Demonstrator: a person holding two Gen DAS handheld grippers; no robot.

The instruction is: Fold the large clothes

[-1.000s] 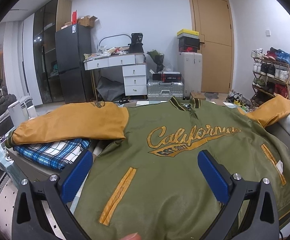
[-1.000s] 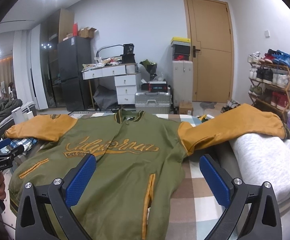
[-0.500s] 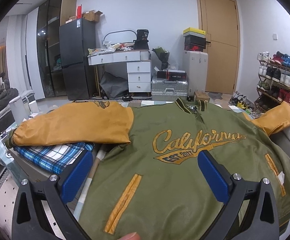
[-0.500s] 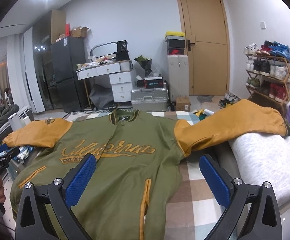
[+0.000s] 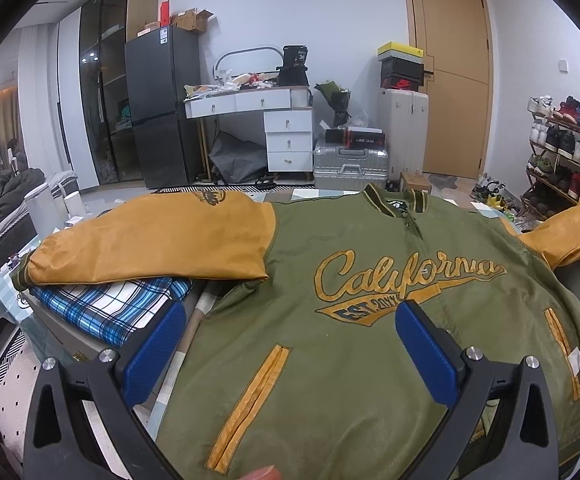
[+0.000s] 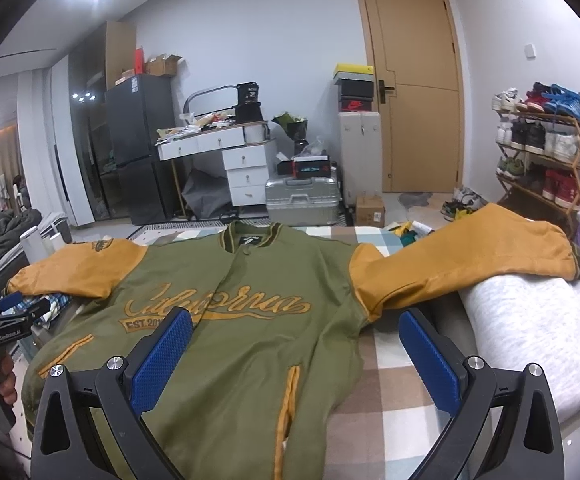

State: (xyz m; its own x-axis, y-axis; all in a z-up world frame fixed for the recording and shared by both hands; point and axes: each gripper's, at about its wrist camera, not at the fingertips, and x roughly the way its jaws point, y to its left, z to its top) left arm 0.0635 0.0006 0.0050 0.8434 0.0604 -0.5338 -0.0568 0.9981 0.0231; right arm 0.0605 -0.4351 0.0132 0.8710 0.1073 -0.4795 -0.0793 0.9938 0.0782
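jacket (image 5: 369,360) hem cut off behind wide-spread left gripper (image 5: 290,344)

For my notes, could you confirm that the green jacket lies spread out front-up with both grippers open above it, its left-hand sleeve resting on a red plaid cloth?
Not quite: the plaid cloth under that sleeve is blue and white, as the left wrist view shows. The rest holds.

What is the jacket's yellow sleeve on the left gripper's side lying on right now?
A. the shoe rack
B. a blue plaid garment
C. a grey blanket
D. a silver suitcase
B: in the left wrist view the yellow sleeve rests on top of the folded blue plaid garment, beside the open left gripper.
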